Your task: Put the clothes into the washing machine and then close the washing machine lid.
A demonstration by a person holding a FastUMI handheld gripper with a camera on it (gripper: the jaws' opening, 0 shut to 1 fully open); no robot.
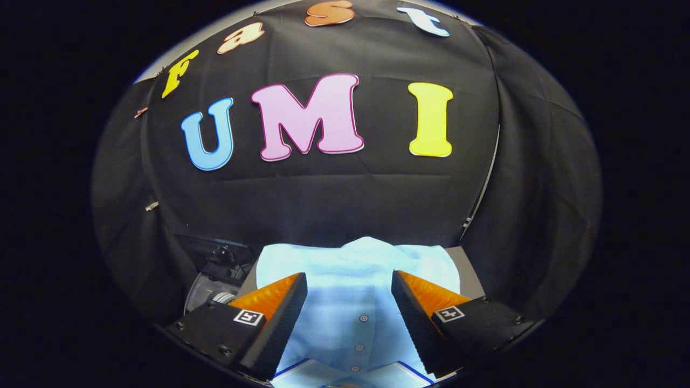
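A pale blue buttoned shirt (356,269) lies folded on a grey surface (466,269), collar towards the booth wall. Its button placket runs between my fingers. My gripper (349,291) hovers over the shirt with its fingers apart, one on each side of the placket, open and pressing on nothing. Left of the shirt, beyond the left finger, part of the washing machine (210,280) shows: a dark raised lid and a round grey drum opening beneath it.
The black cloth booth wall (323,199) rises right behind the shirt and the machine. A white sheet with blue lines (399,374) lies under the shirt's near edge.
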